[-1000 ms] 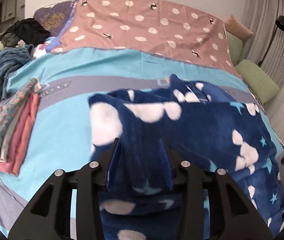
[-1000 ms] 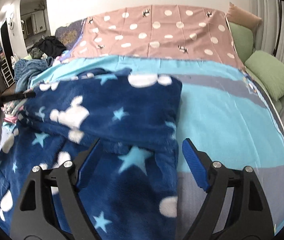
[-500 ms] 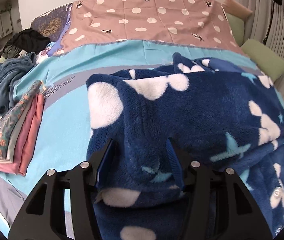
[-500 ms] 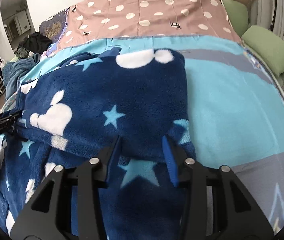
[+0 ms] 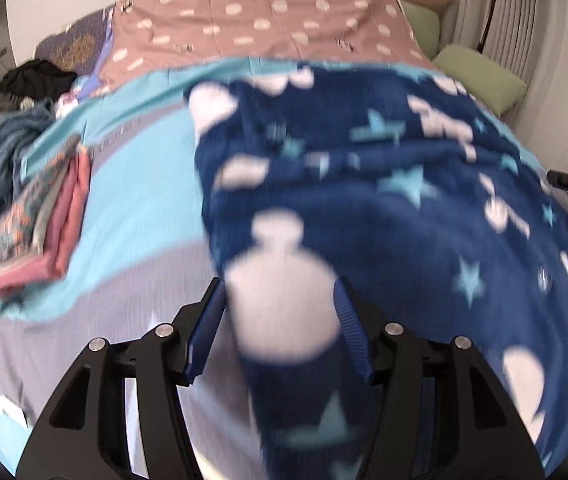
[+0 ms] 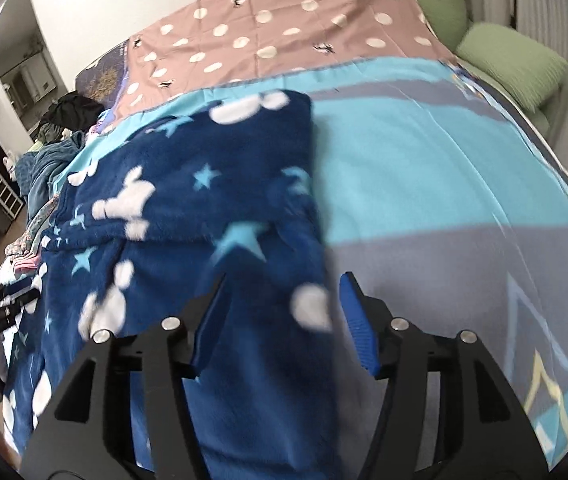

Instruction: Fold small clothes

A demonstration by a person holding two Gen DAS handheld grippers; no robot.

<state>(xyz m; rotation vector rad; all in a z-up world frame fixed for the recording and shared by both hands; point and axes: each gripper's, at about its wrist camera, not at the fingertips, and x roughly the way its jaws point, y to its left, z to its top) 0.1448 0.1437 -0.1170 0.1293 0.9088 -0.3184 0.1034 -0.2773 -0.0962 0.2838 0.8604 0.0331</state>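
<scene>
Here, line by line:

Garment: a navy-blue fleece piece with white blobs and pale-blue stars (image 5: 363, 208) lies folded over itself on the bed, one layer lapping another; its near edge runs down between both pairs of fingers.

Bed cover: turquoise-and-grey sheet (image 6: 443, 184) under the fleece, with a dusty-pink polka-dot cloth (image 5: 268, 20) spread across the far end.

Left gripper (image 5: 280, 328): black frame, blue ribbed pads, jaws half apart. A white patch of the fleece fills the gap; the picture is blurred, and I cannot tell whether the pads press it.

Right gripper (image 6: 280, 320): same build, jaws opening. The right edge of the fleece lies between them, against the left pad; the right pad stands clear over bare grey sheet.

Folded stack: pink and floral-print cloths (image 5: 36, 224) piled flat at the left side of the bed, apart from the fleece.

Loose heap: dark teal and black clothes (image 5: 8, 136) bunched at the far left corner.

Cushions: two green pillows (image 6: 511, 60) along the right edge, near the wall.
</scene>
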